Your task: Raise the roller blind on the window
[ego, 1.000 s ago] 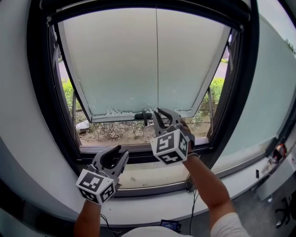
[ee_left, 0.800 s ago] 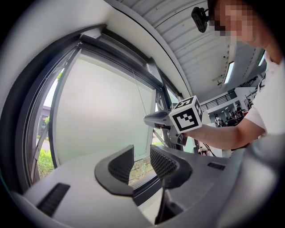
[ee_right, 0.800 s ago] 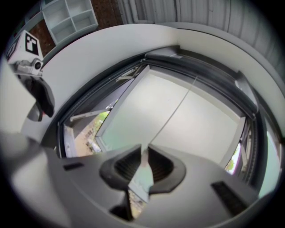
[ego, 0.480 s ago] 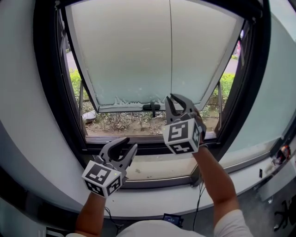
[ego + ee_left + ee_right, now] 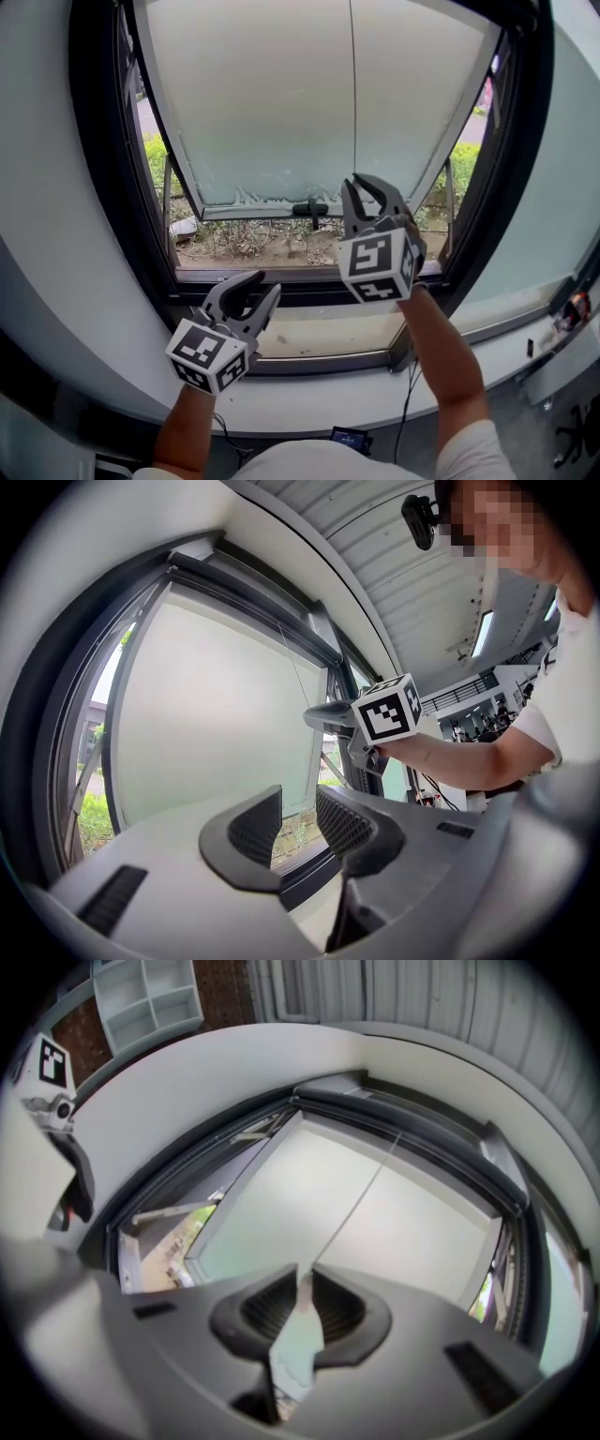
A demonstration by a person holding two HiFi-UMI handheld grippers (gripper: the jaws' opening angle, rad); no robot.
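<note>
A black window frame (image 5: 103, 187) set in a curved white wall surrounds a pale frosted pane (image 5: 262, 103) that tilts outward over shrubs and bare ground. Low before the white sill (image 5: 319, 333) hovers the left gripper (image 5: 255, 286), a grey two-jaw tool with a marker cube, its jaws apart and holding nothing. Higher up, level with the pane's lower edge, the matching right gripper (image 5: 366, 187) has its jaws pinched on the blind's thin pale pull cord (image 5: 352, 94), which hangs straight down the middle of the window; the blind's cloth itself I cannot make out.
</note>
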